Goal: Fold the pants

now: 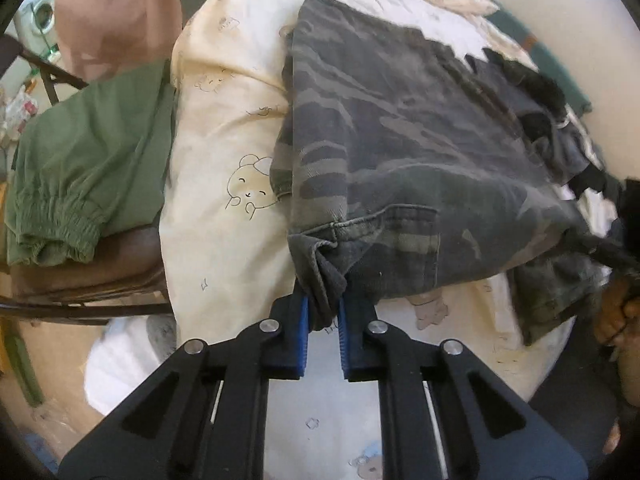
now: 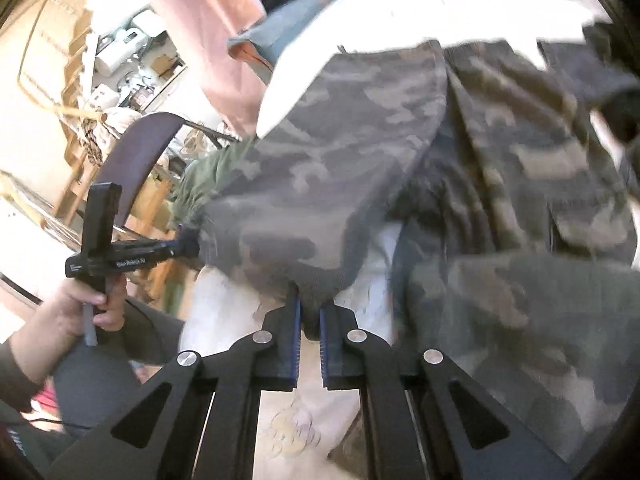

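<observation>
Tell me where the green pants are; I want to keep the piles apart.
In the left wrist view, the green pants lie at the far left on a chair seat, beside the cream bedding holding the camo pants.

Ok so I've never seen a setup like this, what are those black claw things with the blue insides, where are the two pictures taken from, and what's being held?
There is no robot here. A person holds a handheld two-finger gripper in each hand, and each gripper carries a wide-angle camera that looks forward along its fingers. So one picture comes from the left gripper and the other from the right gripper.

Both grippers are pinching the camouflage pants between their blue pads: the left one has a bunched corner, the right one an edge of the fabric. In the right view you also see the person's left hand holding the other tool.

The pants lie over a cream bedsheet printed with little bears. A pair of green pants lies off to the side.
</observation>
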Demonstrator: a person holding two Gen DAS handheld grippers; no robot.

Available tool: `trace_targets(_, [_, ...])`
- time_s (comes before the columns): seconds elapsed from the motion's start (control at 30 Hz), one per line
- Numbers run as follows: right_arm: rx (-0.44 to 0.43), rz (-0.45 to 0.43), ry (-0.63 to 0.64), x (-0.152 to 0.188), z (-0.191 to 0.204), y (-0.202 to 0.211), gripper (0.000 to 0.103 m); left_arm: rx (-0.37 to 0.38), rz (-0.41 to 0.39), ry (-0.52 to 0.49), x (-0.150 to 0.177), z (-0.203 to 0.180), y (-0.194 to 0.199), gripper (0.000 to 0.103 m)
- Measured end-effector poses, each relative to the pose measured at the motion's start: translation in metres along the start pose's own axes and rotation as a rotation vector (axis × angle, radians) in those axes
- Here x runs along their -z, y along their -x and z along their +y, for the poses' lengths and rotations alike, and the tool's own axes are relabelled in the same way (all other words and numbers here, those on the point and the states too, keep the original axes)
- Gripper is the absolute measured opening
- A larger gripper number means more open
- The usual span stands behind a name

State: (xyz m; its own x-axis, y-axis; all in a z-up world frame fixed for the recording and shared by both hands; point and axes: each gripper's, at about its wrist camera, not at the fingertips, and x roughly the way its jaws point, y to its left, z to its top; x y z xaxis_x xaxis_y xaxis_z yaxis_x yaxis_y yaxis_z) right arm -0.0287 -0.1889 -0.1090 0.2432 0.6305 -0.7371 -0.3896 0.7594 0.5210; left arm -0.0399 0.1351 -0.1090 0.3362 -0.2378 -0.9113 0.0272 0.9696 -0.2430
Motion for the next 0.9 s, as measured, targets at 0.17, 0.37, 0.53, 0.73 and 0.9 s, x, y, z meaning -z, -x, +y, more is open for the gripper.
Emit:
trace_targets(0.17, [0.190, 0.245, -0.128, 0.024, -0.027, -0.058, 0.007, -0.088, 0.116, -0.047, 0.008, -0.008, -0.030, 0.015])
trace_targets(0.37, [0.206, 0.220, -0.095, 0.016, -0.005, -0.029, 0.013, -0.132, 0.052, 0.010, 0.009, -0.008, -0.005, 0.029])
trace_targets(0.53, [0.157, 0.074, -0.038, -0.002, 0.018, -0.019, 0.013, 0.023, -0.148, -0.006, -0.008, -0.033, 0.022, 0.033])
trace_targets(0.73, [0.196, 0.174, -0.112, -0.003, 0.001, -0.093, 0.009, -0.106, 0.071, -0.008, -0.015, -0.040, -0.058, 0.034])
trace_targets(0.9, [0.228, 0.201, -0.208, 0.010, -0.019, -0.095, 0.007, -0.151, 0.105, 0.021, -0.016, -0.039, -0.064, 0.025])
